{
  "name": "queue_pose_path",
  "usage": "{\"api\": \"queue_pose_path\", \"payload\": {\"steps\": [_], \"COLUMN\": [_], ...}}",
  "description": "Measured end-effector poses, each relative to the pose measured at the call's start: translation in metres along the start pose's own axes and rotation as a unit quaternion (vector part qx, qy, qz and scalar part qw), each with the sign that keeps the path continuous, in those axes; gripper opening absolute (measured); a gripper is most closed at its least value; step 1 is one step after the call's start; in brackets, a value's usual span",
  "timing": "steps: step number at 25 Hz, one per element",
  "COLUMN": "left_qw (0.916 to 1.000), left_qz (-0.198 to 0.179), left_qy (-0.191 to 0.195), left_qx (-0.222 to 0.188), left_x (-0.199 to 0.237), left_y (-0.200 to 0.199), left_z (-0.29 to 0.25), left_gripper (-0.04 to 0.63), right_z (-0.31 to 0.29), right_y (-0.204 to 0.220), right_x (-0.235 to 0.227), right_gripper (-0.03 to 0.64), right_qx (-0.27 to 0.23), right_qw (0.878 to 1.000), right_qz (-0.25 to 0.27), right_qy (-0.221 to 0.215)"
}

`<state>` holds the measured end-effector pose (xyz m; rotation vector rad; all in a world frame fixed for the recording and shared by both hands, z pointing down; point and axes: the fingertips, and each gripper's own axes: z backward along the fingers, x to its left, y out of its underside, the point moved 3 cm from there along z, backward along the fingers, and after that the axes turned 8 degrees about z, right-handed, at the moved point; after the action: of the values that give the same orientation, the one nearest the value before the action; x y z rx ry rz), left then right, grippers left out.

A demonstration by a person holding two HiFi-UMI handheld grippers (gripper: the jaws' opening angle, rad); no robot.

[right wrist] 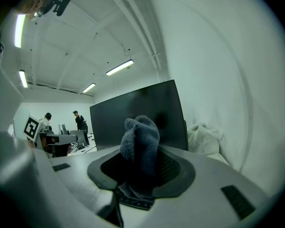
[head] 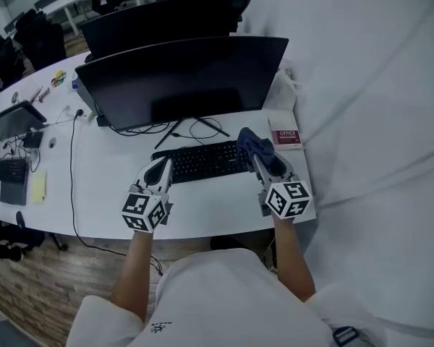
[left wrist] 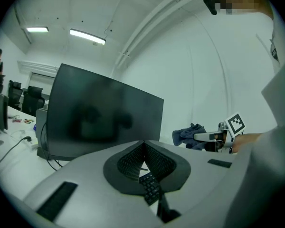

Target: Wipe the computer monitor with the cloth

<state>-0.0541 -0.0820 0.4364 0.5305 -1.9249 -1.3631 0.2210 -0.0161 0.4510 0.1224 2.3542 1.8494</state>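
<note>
- While the cloth sits clamped between the jaws of the right gripper, bunched and standing up out of them, the computer monitor lies straight ahead of those jaws, beyond the keyboard and well apart from the cloth.
- Monitor: long axis runs left to right across the desk; dark screen faces the person; no contact with the cloth yet.
- Nearer hand: the right gripper, which lines up with the screen's right end. By my reading, the coming move is a reach forward and upward over the keyboard's right end.
- Left gripper: jaws together, nothing between them, poised over the keyboard's left end.
- Count, task items: one cloth; one monitor directly ahead.
- Count, other screens: one second monitor back to back behind the first; one smaller screen at far left.
- Count, remainder: two grippers; one keyboard ahead; one red booklet just right of the cloth.
</note>
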Motion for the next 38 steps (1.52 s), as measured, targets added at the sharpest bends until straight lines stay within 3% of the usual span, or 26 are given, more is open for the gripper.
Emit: {"api": "queue_pose_path", "payload": {"steps": [12, 19, 28, 38], "left_qw": [0.9998, 0.9995, 0.9988, 0.9973], "left_qz": [-0.009, -0.013, -0.014, -0.013], "left_qy": [-0.003, -0.001, 0.011, 0.025], "left_qx": [0.02, 0.029, 0.046, 0.068], "left_x": [-0.013, -0.024, -0.024, -0.027], "left_y": [-0.003, -0.002, 0.005, 0.013], "left_z": [-0.115, -0.153, -0.172, -0.192], "left_gripper": [0.006, 0.006, 0.006, 0.006], "right_z": [-0.072, -0.103, -0.134, -0.171], "right_y": [0.02, 0.038, 0.053, 0.086], "right_x": [-0.12, -0.176, -0.205, -0.212], "right_gripper": [0.153, 0.153, 0.153, 0.153], "right_qx": [0.033, 0.046, 0.056, 0.102], "right_qw": [0.999, 0.997, 0.995, 0.992], "right_qz": [0.005, 0.001, 0.0, 0.003], "right_qy": [0.03, 0.057, 0.085, 0.076]}}
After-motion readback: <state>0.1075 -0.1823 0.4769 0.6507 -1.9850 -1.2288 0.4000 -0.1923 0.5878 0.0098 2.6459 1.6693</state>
